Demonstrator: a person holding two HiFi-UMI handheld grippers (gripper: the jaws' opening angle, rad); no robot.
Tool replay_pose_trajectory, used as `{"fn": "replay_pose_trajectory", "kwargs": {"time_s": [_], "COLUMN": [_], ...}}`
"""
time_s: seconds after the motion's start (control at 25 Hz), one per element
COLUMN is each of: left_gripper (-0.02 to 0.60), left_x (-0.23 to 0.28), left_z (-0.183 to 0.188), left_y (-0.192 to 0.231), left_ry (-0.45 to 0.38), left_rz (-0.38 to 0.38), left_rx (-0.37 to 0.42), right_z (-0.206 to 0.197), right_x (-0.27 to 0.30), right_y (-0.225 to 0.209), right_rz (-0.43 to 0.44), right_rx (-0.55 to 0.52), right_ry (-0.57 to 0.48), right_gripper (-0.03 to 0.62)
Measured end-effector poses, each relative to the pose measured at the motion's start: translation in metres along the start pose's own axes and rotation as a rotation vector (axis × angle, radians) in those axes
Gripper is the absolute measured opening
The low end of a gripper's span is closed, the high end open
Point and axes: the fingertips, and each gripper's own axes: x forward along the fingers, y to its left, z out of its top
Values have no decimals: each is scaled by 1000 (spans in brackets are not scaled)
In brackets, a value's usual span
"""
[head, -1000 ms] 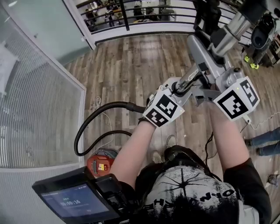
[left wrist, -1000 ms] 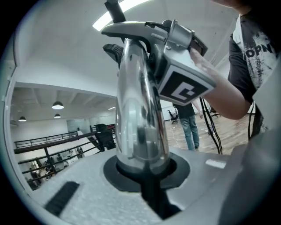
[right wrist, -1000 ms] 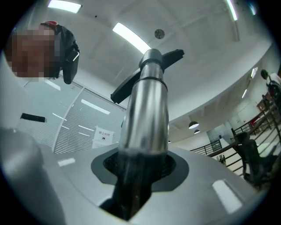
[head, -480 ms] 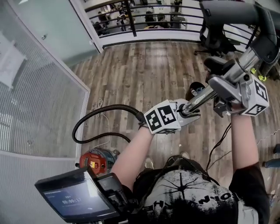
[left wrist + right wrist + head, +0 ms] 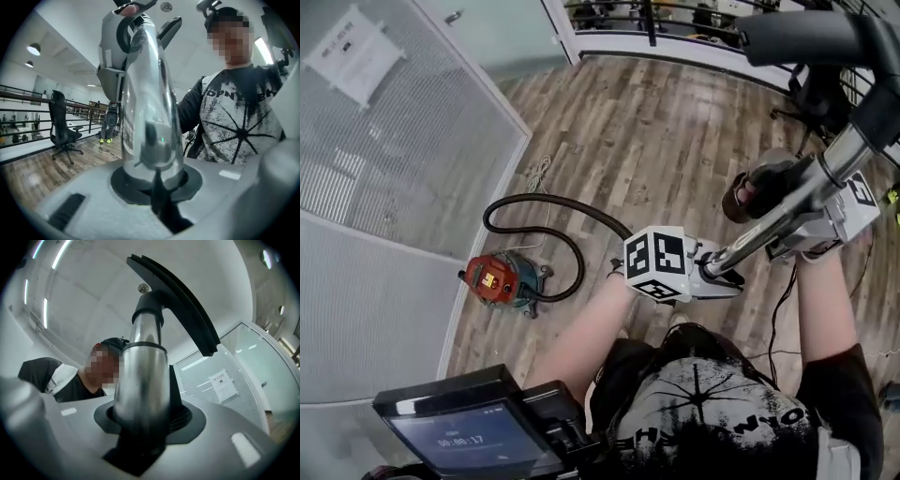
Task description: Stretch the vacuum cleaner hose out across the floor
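Left gripper [image 5: 705, 274], lower centre of the head view, is clamping the wand [image 5: 759, 236]. In the left gripper view the shiny tube is filling the gap between the jaws, with the pads tight on it. Right gripper [image 5: 814, 217], at the right of the frame, is sitting higher up the same wand. Its jaws are opening with the wand between them, and dark pads are touching both sides of the tube.

Wand is slanting from lower centre to upper right, off the floor, and ending in the black nozzle [image 5: 797, 37] along the top edge.

Hose [image 5: 581, 208] is running left from just behind the left gripper's cube, looping at centre left, then curling back down to the red vacuum [image 5: 499, 279]. The hose is sitting curled, not straight. Vacuum is standing on the wood floor [image 5: 675, 131] beside the mesh panel [image 5: 384, 187].

Left arm [image 5: 581, 342] is reaching up from the bottom edge. A screen [image 5: 469, 436] is showing at lower left. In the left gripper view, a chair [image 5: 61, 126] is standing by a railing [image 5: 23, 91] at the left.
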Motion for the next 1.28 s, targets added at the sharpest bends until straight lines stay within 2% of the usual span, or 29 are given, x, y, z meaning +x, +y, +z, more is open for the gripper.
{"fn": "replay_pose_trajectory", "kwargs": {"time_s": [0.16, 0.28, 0.36, 0.48, 0.64, 0.84, 1.0, 1.12, 1.28], "left_gripper": [48, 52, 69, 95, 97, 97, 112, 117, 110], "left_x": [1, 4, 4, -9, -28, -15, -14, -3, 49], "left_z": [13, 15, 15, 18, 29, 35, 34, 42, 69], "left_y": [-11, -15, -12, -8, -19, -46, -56, -49, 0], "left_ry": [-35, -23, -25, -63, -105, -147, -159, -137, -13], "left_rz": [63, 160, 266, 464, 716, 952, 1111, 1226, 1389], "left_rx": [-18, -7, 21, 80, 140, 157, 152, 178, 214], "right_z": [1, 3, 5, 12, 15, 14, 18, 33, 83], "right_x": [8, 16, 24, 41, 64, 72, 67, 45, -36], "right_y": [10, 18, 22, 26, 42, 85, 94, 100, 113], "right_rz": [56, 86, 90, 47, 2, -42, -87, -127, -132], "right_rx": [49, 81, 94, 85, 49, 35, 47, 38, 14], "right_ry": [28, 41, 33, -14, -21, -4, -21, -50, -119], "right_gripper": [198, 198, 198, 196, 196, 196, 196, 196, 196]}}
